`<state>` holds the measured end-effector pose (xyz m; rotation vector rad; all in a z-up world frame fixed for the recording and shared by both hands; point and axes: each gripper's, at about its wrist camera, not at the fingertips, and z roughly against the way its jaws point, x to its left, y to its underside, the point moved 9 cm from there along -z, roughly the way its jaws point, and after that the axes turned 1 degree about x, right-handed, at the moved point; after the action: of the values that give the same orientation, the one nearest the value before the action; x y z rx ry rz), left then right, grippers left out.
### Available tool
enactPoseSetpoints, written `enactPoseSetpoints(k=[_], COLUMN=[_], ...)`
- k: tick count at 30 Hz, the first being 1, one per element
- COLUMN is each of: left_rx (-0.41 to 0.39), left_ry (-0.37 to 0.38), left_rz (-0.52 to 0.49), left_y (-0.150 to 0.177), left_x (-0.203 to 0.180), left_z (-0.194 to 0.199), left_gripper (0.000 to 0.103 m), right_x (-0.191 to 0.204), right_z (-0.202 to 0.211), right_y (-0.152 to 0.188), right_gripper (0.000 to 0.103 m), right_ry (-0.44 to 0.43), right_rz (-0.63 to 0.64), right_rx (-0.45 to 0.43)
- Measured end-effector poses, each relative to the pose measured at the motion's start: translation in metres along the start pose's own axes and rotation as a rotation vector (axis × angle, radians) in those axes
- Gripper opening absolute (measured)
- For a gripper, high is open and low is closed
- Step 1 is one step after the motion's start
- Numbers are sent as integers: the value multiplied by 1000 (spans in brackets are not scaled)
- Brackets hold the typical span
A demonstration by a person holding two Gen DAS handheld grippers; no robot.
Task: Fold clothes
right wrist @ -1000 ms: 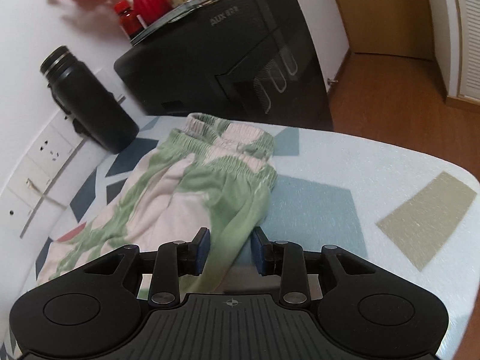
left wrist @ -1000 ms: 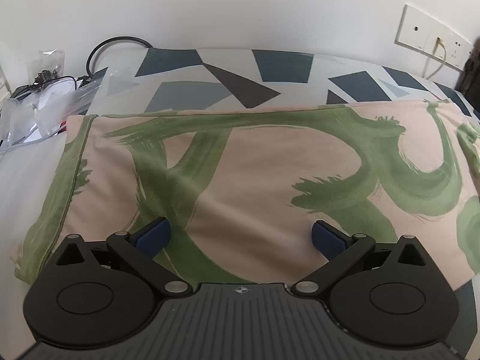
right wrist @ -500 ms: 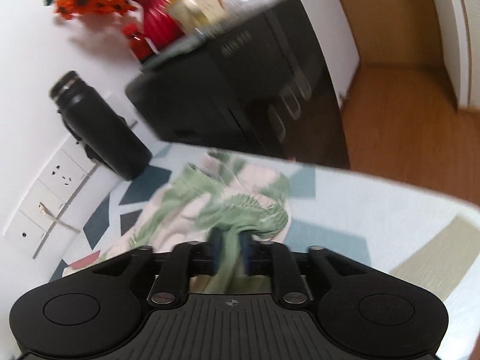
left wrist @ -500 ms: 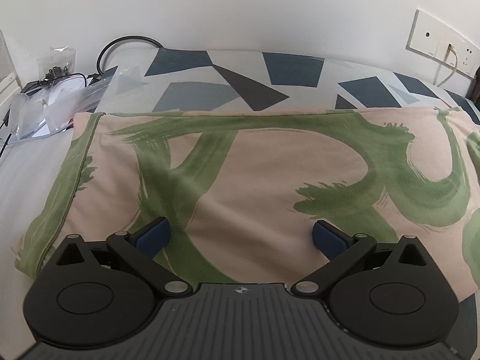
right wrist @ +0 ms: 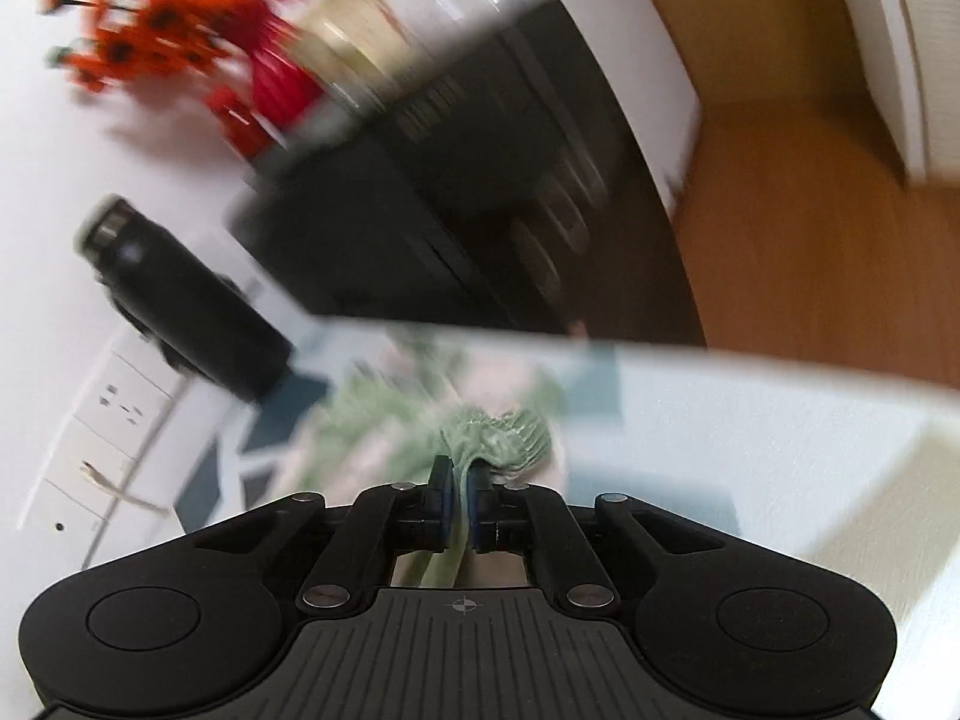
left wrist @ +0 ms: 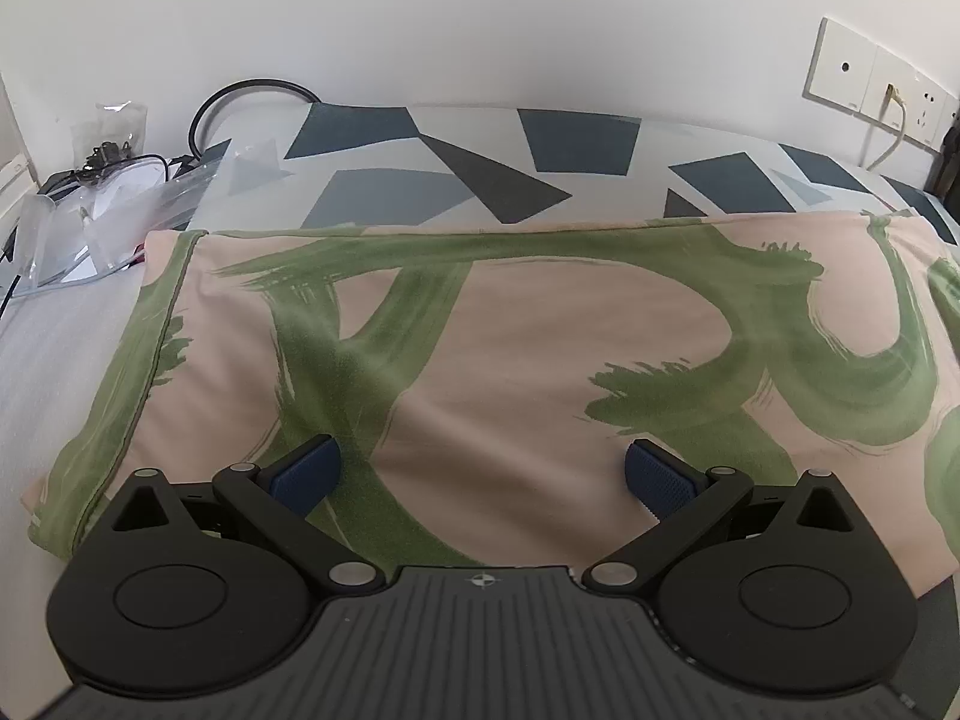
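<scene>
right gripper [right wrist: 459, 495] fingers pinched shut on the garment's [left wrist: 510, 360] gathered waistband; its length runs leftward to the left gripper [left wrist: 480, 477], fingers wide open, empty.

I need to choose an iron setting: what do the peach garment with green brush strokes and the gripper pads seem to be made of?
The peach garment with green brush strokes looks like thin, soft, matte woven fabric, perhaps cotton or rayon: it drapes smoothly and bunches between the right gripper pads. The left gripper shows dark blue pads with dotted texture, probably rubber.
</scene>
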<state>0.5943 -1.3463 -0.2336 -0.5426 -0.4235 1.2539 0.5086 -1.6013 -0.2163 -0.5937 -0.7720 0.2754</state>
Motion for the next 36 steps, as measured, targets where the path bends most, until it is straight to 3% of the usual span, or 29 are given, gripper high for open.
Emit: enactPoseSetpoints(k=[1,4,8,14,18,20,21,23,29,32,34,36], left_rx=[3,10,10,-1,-4,-7,-9,-11,-12,-9,-8,-3], left_ry=[2,7,8,10,10,10,10,10,10,11,13,20], left_rz=[-2,-7,-8,-9,-8,-8,-8,-8,-8,-10,-12,-20], left_y=[0,-1,-1,-1,0,0,0,0,0,0,0,0], left_x=[0,1,1,1,1,1,1,1,1,1,1,1], left_z=[0,-1,-1,-1,-1,-1,-1,-1,-1,-1,-1,-1], left_gripper=[103,103,103,103,103,103,103,103,103,103,103,103], right_x=[7,-1,-17,-25,-22,-24,-24,-25,1,14,17,21], right_z=[5,1,-18,-33,-17,-4,1,10,7,-3,-9,-7], right_y=[-12,-37,-36,-26,-21,-24,-24,-24,25,48,56,57], right_gripper=[3,2,2,8,26,45,49,48,47,30,7,1], right_ry=[-20,-17,45,60,66,125,142,112,13,6,12,20], right_rz=[39,10,59,41,36,57,66,40,95,140,146,161], right_rx=[-58,-98,-72,-27,-43,-89,-111,-115,85,148,180,173])
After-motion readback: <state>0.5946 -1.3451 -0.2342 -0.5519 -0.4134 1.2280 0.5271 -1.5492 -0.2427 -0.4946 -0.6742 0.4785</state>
